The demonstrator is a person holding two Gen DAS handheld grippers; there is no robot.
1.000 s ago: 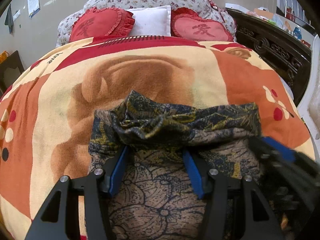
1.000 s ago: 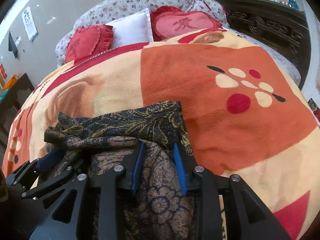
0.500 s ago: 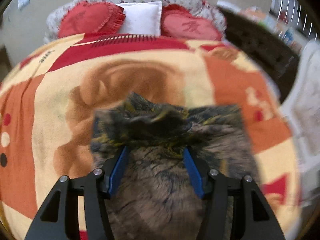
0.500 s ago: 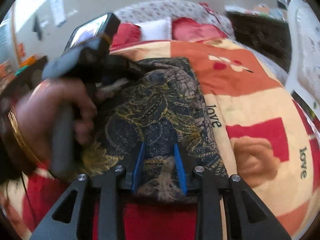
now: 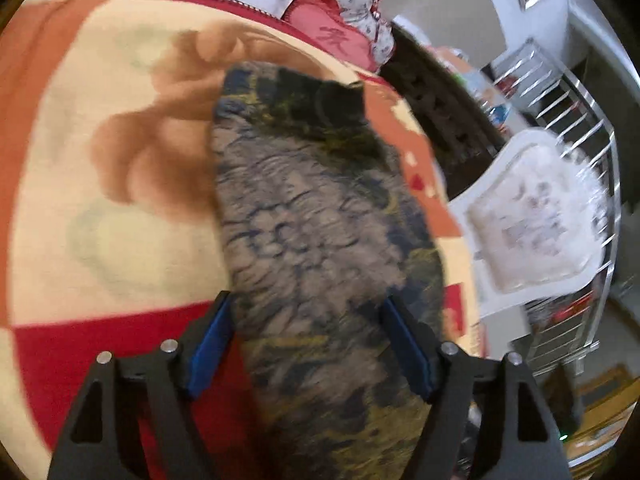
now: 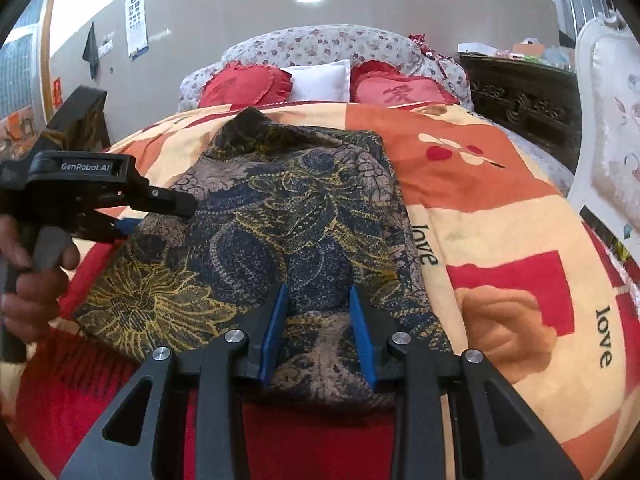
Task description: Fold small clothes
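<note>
A dark garment [image 6: 280, 224] with a blue, brown and yellow floral print lies on the blanket-covered bed, partly folded. It also shows in the left wrist view [image 5: 312, 240], blurred. My left gripper [image 5: 308, 332] is open with its jaws wide over the near end of the cloth. It also shows from the side in the right wrist view [image 6: 132, 216], at the garment's left edge. My right gripper [image 6: 318, 304] is open, its blue pads apart over the garment's near edge.
The bed carries an orange, cream and red blanket [image 6: 500, 220]. Red heart pillows [image 6: 244, 84] and a white pillow [image 6: 320, 84] lie at the head. A dark carved cabinet [image 6: 524, 104] and a white chair [image 5: 532, 216] stand to the right.
Both grippers pulled back toward the near end of the bed. The garment now lies stretched out longer. The left wrist view swung to the right and is blurred.
</note>
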